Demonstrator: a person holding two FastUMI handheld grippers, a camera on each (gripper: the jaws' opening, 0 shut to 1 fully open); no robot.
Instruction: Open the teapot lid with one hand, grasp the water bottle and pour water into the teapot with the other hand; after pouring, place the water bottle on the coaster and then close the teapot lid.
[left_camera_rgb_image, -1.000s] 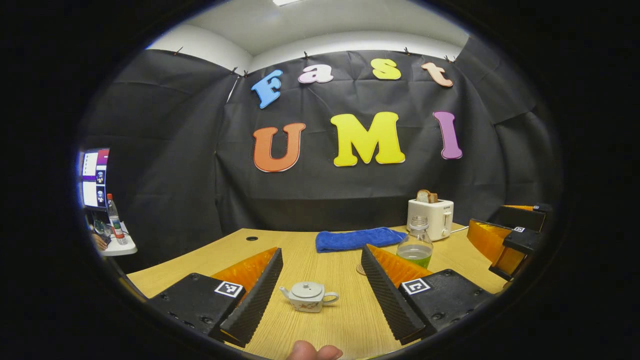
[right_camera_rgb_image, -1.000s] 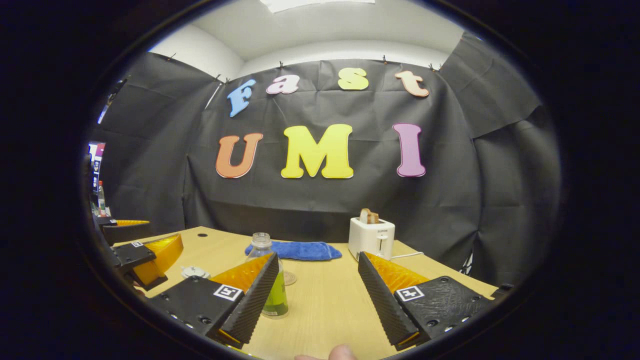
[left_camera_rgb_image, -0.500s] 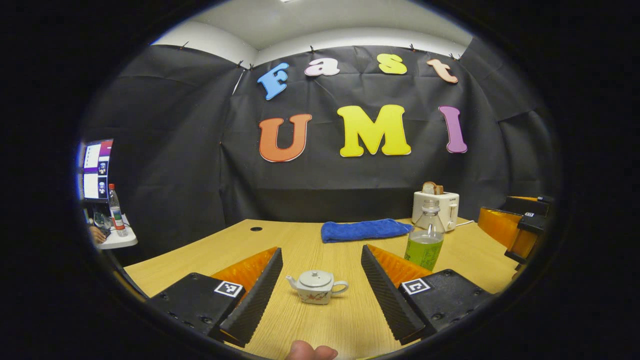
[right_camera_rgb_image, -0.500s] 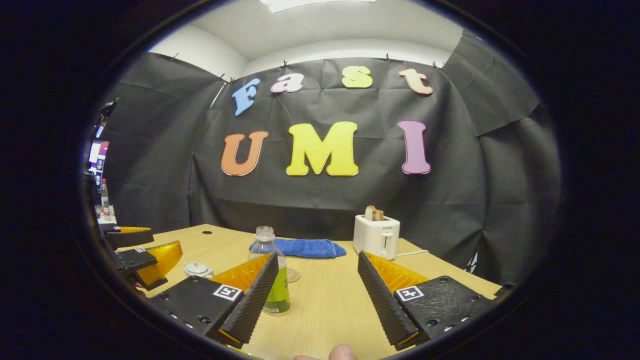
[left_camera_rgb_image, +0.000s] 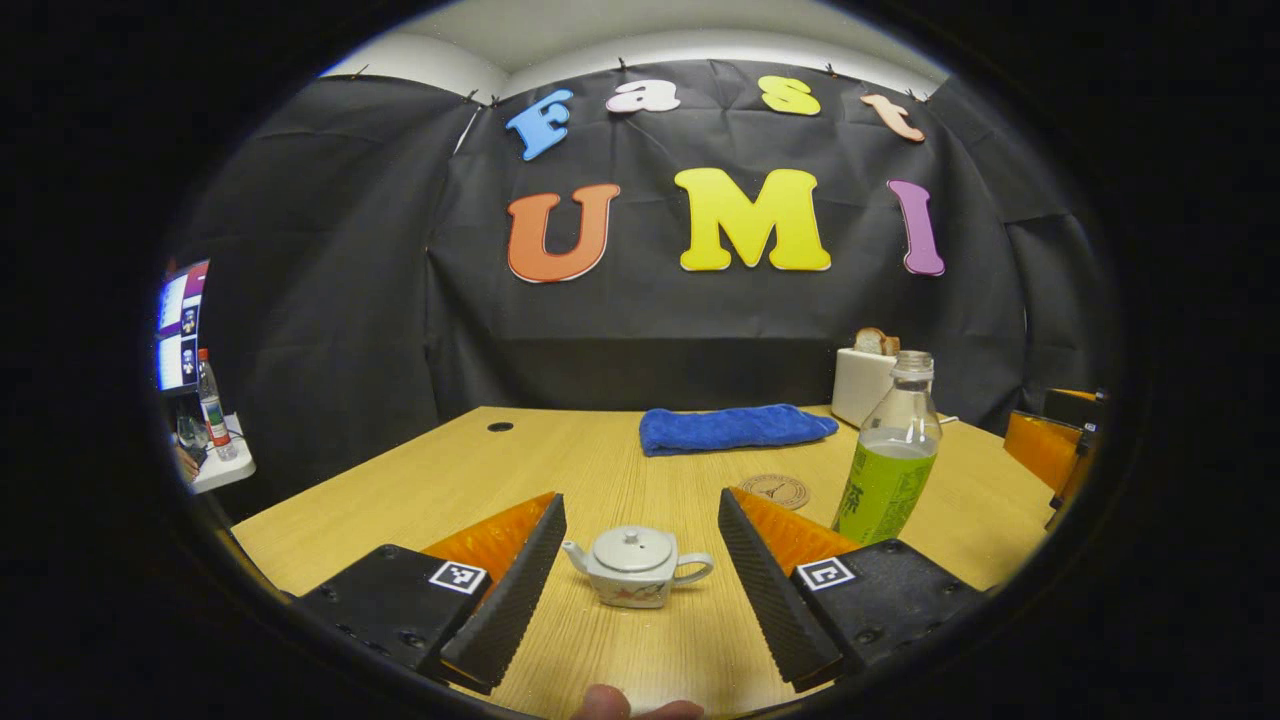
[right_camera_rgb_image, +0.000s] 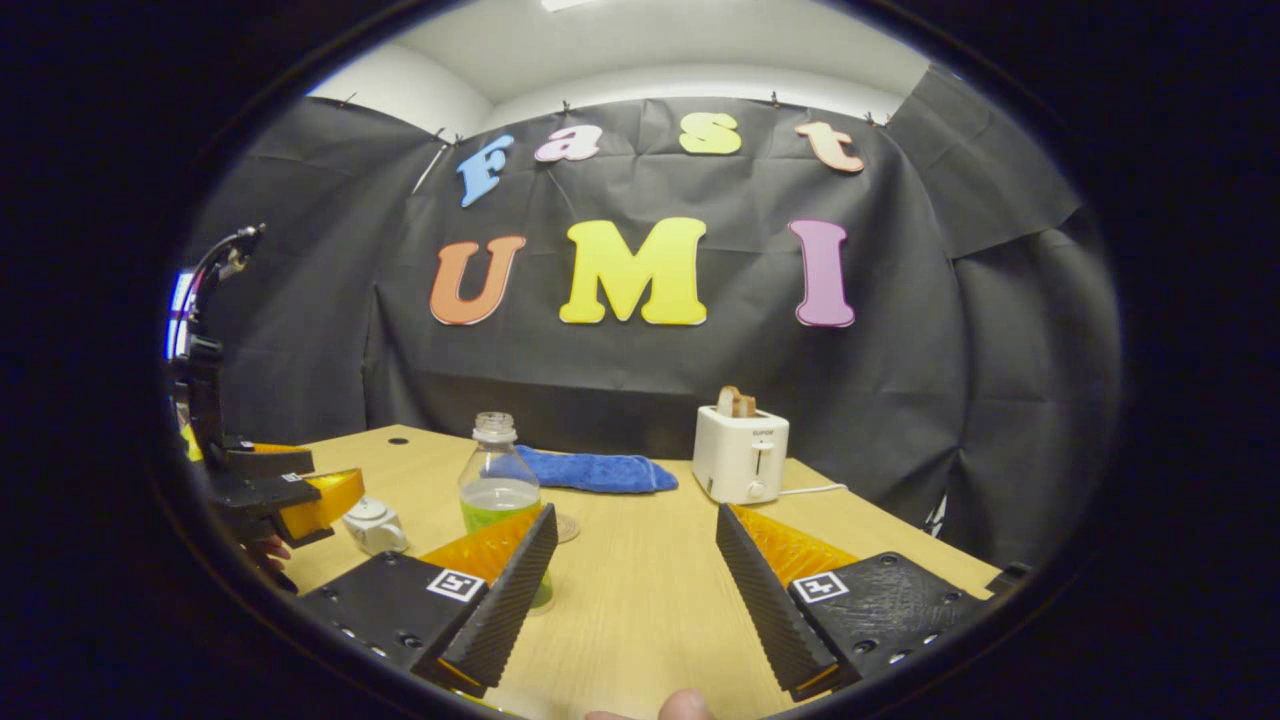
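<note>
Closer now than a second ago, the small white ceramic teapot with a painted band (left_camera_rgb_image: 637, 567) sits dead ahead of my left gripper (left_camera_rgb_image: 635, 570), framed between its two spread fingers, where earlier it lay lower and farther off. Nothing is held; both jaws stand wide apart and touch nothing. The pot's round lid with its little knob (left_camera_rgb_image: 632, 545) is still seated. Its long axis, spout to handle, runs crosswise to my fingers: spout toward the left finger, loop handle toward the right one. I judge the left hand the nearer one for the lid, and the coming move turns on dropping onto that knob from above, not on pinching the body.

My right gripper (right_camera_rgb_image: 635, 590) is likewise open and empty. The clear plastic water bottle with green label and no cap (right_camera_rgb_image: 500, 495) stands upright just ahead and to the left of it, partly behind the left finger, so I would need to swing left to bracket it. In the left gripper view the same bottle (left_camera_rgb_image: 892, 460) rises beyond the right finger, with the round brown coaster (left_camera_rgb_image: 774, 490) just to its left, bare. In the right gripper view the left gripper (right_camera_rgb_image: 290, 495) is far left, with the teapot (right_camera_rgb_image: 373, 524) just beside its fingers.

Lid opening not yet begun, by my reading.
</note>
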